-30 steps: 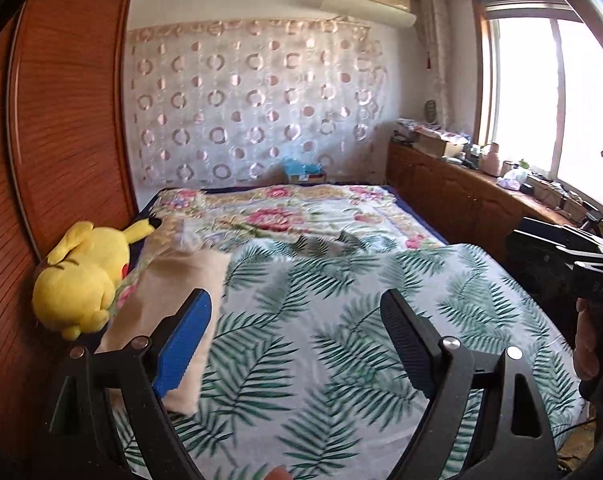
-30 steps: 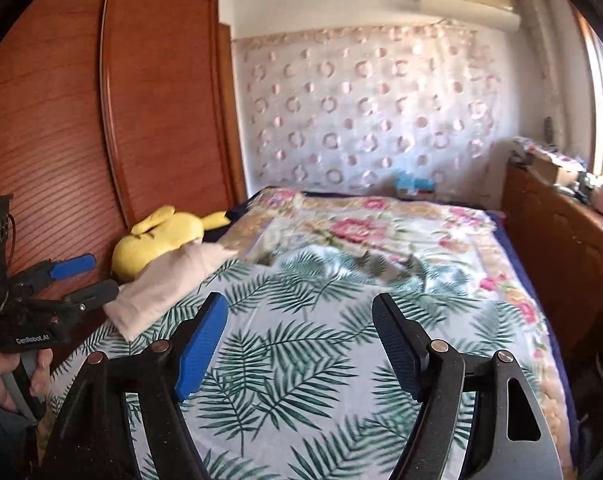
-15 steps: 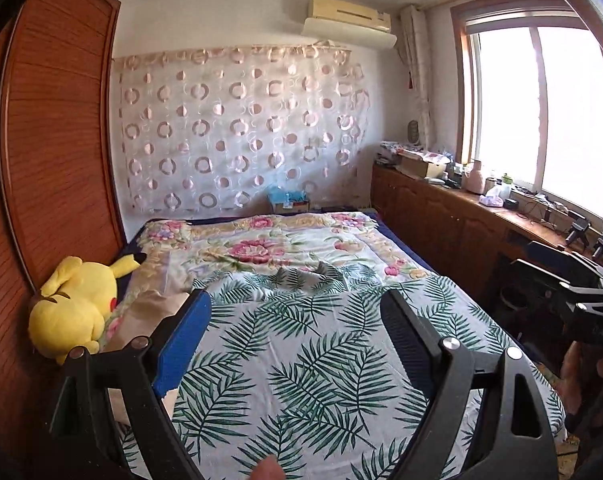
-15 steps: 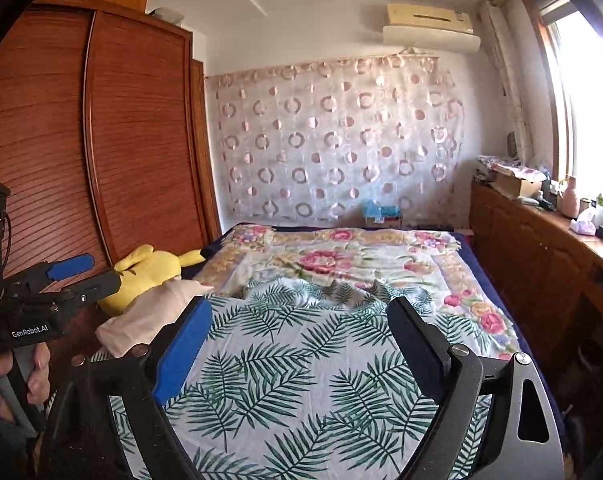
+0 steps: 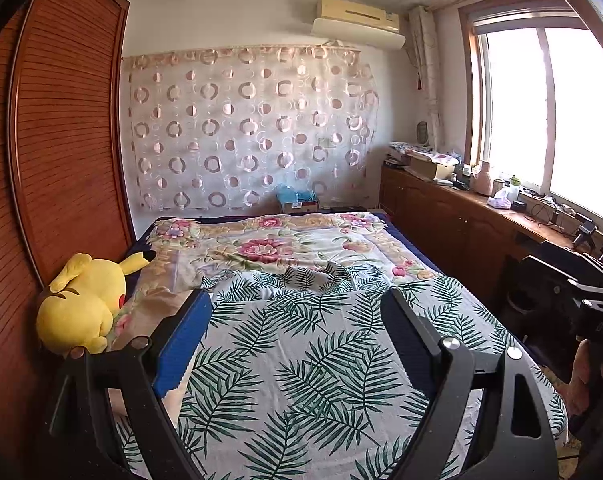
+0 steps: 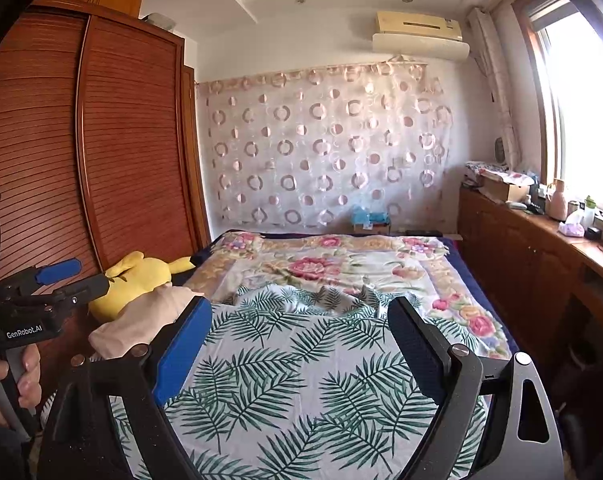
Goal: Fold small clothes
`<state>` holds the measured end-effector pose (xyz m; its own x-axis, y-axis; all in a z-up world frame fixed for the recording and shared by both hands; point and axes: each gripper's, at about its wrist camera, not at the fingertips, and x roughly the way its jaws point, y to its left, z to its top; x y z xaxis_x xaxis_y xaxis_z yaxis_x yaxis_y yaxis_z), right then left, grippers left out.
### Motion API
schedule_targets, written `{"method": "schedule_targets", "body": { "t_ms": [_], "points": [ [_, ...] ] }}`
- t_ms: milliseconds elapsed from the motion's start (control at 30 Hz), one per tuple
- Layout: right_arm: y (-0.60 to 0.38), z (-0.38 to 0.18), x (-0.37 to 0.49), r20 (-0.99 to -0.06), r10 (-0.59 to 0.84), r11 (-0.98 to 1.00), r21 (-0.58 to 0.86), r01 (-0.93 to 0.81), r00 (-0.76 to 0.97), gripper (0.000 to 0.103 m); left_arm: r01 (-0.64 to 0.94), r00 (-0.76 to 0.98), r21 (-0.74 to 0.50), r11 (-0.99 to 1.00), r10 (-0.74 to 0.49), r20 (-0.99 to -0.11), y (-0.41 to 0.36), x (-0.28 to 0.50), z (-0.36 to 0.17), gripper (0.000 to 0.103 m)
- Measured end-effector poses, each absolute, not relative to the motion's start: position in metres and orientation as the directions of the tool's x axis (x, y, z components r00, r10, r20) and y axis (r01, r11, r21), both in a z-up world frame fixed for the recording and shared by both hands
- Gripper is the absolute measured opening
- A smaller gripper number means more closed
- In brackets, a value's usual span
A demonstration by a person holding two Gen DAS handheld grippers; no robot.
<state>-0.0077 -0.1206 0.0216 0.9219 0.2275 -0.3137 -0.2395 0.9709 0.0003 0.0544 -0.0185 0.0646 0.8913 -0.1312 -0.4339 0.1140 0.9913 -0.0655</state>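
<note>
Fingers [image 5: 189, 332] of both grippers wide apart, empty, above leaf-print sheet [image 5: 301, 360].

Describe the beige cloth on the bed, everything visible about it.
The beige cloth is a plain, soft-looking pale tan fabric, unpatterned, lying bunched in a rounded, loosely piled lump rather than flat. It sits at the bed's left edge, beside the wooden wardrobe, resting on the leaf-print sheet and against the yellow plush toy behind it. Neither gripper touches it. In the left wrist view the near finger hides much of it. What kind of garment it is cannot be told.
</note>
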Motion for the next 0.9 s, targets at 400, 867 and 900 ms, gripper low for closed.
{"method": "schedule_targets", "body": {
  "t_ms": [400, 867, 900],
  "points": [
    [-0.132, 0.030, -0.005, -0.324, 0.232, 0.970, 0.007, -0.243, 0.917, 0.091, 0.114, 0.891, -0.065, 0.991, -0.130, -0.436, -0.016, 0.054, 0.064, 0.087],
    [-0.137, 0.031, -0.003, -0.328, 0.234, 0.969, 0.006, -0.245, 0.915, 0.091, 0.113, 0.891, -0.063, 0.992, -0.129, -0.435, -0.014, 0.054, 0.063, 0.087],
    [-0.138, 0.031, -0.002, -0.329, 0.233, 0.970, 0.006, -0.245, 0.915, 0.091, 0.112, 0.891, -0.062, 0.992, -0.128, -0.435, -0.013, 0.053, 0.063, 0.087]
  ]
}}
